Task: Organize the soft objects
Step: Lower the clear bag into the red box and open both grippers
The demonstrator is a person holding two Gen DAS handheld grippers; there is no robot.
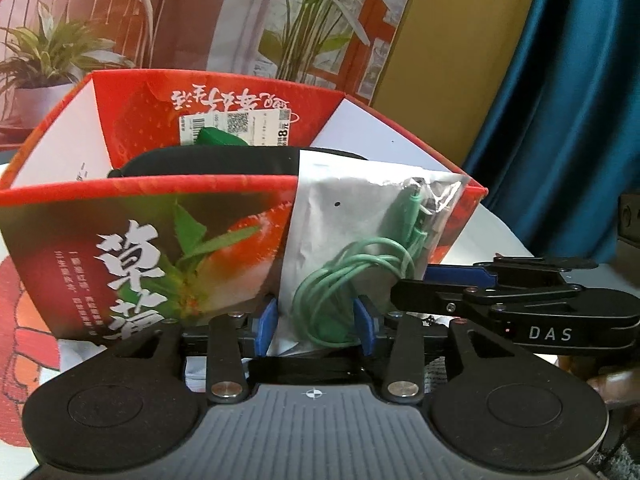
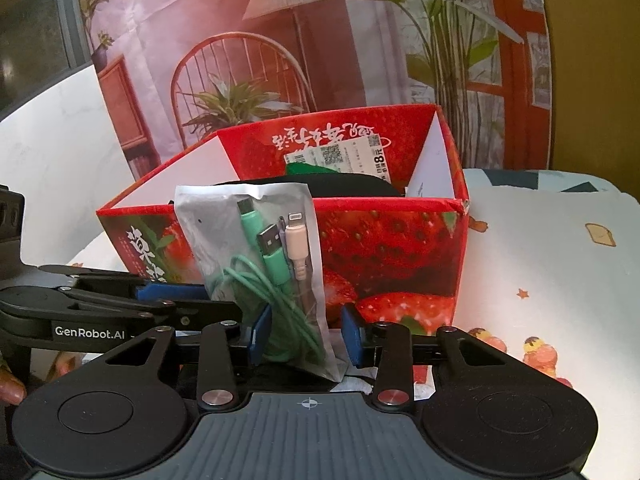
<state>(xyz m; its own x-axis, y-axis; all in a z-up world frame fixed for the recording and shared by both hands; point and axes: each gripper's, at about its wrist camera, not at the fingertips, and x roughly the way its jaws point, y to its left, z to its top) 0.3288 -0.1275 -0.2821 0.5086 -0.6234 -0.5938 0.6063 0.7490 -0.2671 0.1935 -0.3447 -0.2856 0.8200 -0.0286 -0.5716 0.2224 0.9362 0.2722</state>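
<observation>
Left wrist: left tongs [image 1: 316, 322] partly apart around one cable pouch [image 1: 360, 216] – pads not pressing – standing against one strawberry box [image 1: 140, 240] on the worktop. Right wrist: right tongs [image 2: 306, 338] partly apart, left pad touching the pouch – grip impossible to tell; three plugs visible.
</observation>
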